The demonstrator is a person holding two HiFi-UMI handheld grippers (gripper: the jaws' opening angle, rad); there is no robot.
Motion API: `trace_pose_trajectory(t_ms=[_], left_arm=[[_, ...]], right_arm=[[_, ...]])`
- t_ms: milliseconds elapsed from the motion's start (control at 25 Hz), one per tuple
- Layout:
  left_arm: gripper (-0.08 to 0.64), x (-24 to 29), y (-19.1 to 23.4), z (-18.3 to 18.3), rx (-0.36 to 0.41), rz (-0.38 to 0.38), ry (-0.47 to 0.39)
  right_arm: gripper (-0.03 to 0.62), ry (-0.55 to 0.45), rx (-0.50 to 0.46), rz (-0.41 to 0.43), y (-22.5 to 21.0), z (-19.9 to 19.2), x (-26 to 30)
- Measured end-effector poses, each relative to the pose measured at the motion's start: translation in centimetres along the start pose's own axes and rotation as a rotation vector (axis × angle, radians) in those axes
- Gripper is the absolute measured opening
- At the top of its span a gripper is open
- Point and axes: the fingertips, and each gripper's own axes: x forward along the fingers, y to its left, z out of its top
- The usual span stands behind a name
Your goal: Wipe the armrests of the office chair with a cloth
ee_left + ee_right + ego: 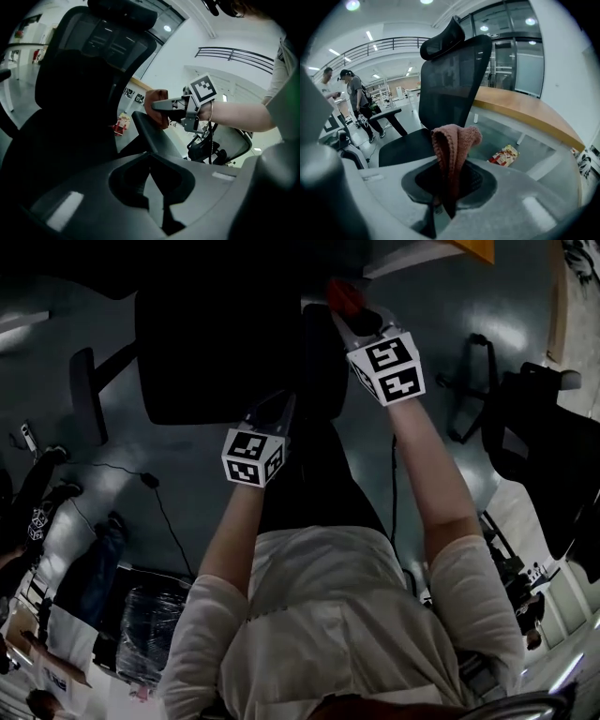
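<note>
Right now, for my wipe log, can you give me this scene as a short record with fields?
right gripper: shut on pink cloth
cloth position: on the end of the near armrest, seen from the left gripper view
left gripper: shut, empty, pointing along that armrest
far armrest: no gripper at it
office chair: upright, seat bare
</note>
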Motion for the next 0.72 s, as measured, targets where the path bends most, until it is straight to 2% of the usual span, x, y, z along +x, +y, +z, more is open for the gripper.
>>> trace_pose_trajectory(t_ms=[320, 520, 720], left_arm=[[0.015, 0.8, -0.4, -2.1, -0.050, -0.032, 0.009], [0.011, 1.2, -0.9, -3.0, -0.091, -0.060, 0.015], [0.007, 1.0, -1.0, -3.1, -0.102, -0.079, 0.015]], right_arm=[[0.049, 0.045, -0.001, 0.054, 3.0, 0.2, 2.4], [0.049, 0.047, -0.023, 0.100, 5.1, -0.4, 1.8], [0.049, 0.048, 0.008, 0.155, 7.6, -1.6, 0.3]])
